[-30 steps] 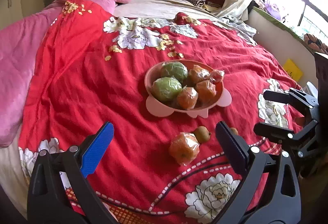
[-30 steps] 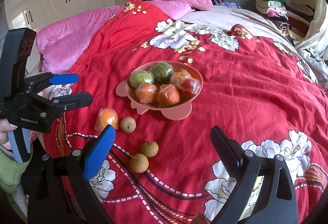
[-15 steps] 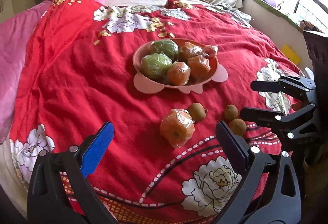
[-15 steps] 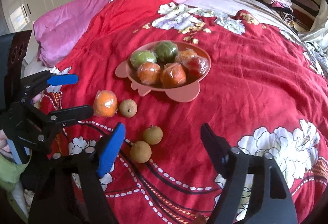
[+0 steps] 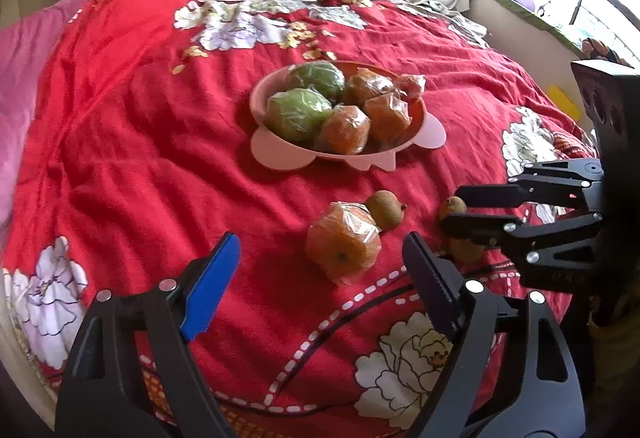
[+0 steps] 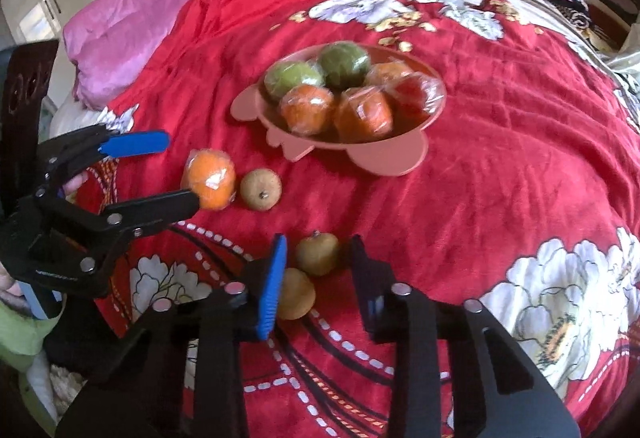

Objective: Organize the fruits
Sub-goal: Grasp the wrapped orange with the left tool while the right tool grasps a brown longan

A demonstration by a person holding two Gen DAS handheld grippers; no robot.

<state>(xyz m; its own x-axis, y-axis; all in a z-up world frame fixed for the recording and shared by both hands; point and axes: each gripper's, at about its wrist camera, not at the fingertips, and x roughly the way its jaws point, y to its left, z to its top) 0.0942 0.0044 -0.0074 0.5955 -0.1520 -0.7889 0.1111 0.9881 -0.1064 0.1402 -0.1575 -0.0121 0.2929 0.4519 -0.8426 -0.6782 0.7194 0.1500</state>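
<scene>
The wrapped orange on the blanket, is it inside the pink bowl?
No, the wrapped orange lies on the red blanket, apart from the pink bowl.

The pink bowl (image 5: 347,153) (image 6: 394,157) on the red quilt (image 5: 140,141) (image 6: 520,141) is seen by 2 low, near wrist views, from opposite sides.

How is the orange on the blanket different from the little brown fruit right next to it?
The orange is bright orange and wrapped in shiny clear plastic; the brown fruit is dull tan-brown and bare. The orange is clearly bigger than the brown fruit. The brown fruit shows a small dark stem spot facing us; the orange's plastic bunches at one end. Both are roundish and lie on the red blanket, outside the pink bowl.
</scene>
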